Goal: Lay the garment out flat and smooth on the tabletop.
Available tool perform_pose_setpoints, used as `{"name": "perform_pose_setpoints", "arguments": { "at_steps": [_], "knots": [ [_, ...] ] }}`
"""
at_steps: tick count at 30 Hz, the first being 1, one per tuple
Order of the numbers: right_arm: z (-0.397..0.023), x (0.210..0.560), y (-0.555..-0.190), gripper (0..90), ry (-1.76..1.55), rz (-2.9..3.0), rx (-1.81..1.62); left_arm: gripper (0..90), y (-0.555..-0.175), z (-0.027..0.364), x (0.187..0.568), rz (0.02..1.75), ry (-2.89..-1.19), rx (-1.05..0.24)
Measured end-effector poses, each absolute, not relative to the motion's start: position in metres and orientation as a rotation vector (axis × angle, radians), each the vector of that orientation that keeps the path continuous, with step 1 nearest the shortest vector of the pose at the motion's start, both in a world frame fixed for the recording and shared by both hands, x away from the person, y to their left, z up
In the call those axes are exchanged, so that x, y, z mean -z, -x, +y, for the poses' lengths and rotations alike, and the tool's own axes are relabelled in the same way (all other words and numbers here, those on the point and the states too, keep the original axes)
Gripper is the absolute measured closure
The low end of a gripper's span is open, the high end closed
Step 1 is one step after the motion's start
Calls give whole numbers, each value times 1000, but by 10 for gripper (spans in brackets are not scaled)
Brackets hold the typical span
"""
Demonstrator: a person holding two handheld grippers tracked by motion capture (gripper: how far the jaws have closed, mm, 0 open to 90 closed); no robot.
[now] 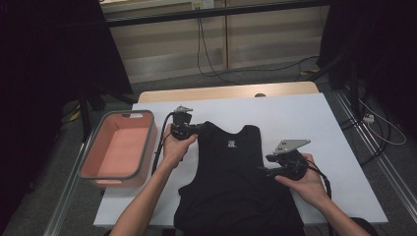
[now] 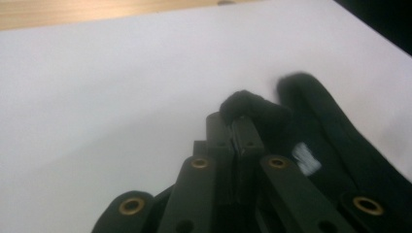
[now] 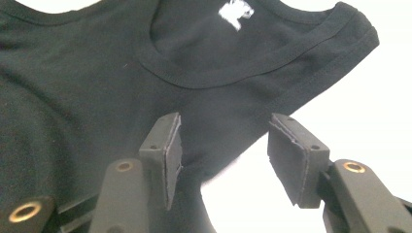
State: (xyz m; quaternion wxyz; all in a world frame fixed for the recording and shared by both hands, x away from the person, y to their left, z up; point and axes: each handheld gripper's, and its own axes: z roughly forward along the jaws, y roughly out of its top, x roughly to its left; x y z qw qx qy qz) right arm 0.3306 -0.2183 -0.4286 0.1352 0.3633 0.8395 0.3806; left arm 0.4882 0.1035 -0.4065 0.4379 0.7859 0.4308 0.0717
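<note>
A black tank top (image 1: 231,177) lies flat on the white table (image 1: 295,113), neck toward the far side, a white label (image 1: 230,143) inside the neckline. My left gripper (image 1: 196,129) is at the top's left shoulder strap. In the left gripper view its jaws (image 2: 236,127) stand together, pinching a bunched bit of the strap (image 2: 243,104). My right gripper (image 1: 263,164) sits at the right armhole. In the right gripper view it (image 3: 226,125) is open, and the armhole's edge (image 3: 214,165) lies between the pads without touching them.
A pink basket with a grey rim (image 1: 93,147) stands at the table's left edge, nothing visible inside it. White tabletop stretches beyond the neckline and to the right of the top. Cables lie on the floor behind the table.
</note>
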Motion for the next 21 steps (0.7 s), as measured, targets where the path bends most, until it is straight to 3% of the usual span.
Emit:
{"name": "perform_pose_setpoints", "arguments": {
  "at_steps": [7,10,12,16,21],
  "knots": [
    [-218,431,-330,468,-1050,2447,-1088,860,-511,97,426,1210,-1916,-164],
    [-217,432,-330,468,-1047,2454,-1077,789,-512,96,431,1213,-1936,-187],
    [-217,433,-330,468,-1047,2457,-1067,612,-512,97,430,1234,-1926,-215],
    [-218,433,-331,470,-1057,2454,-1053,578,-508,104,426,1227,-1928,-231],
    [-228,431,-328,537,-1091,2444,-1029,549,-479,115,419,1132,-2011,-225]
  ]
}}
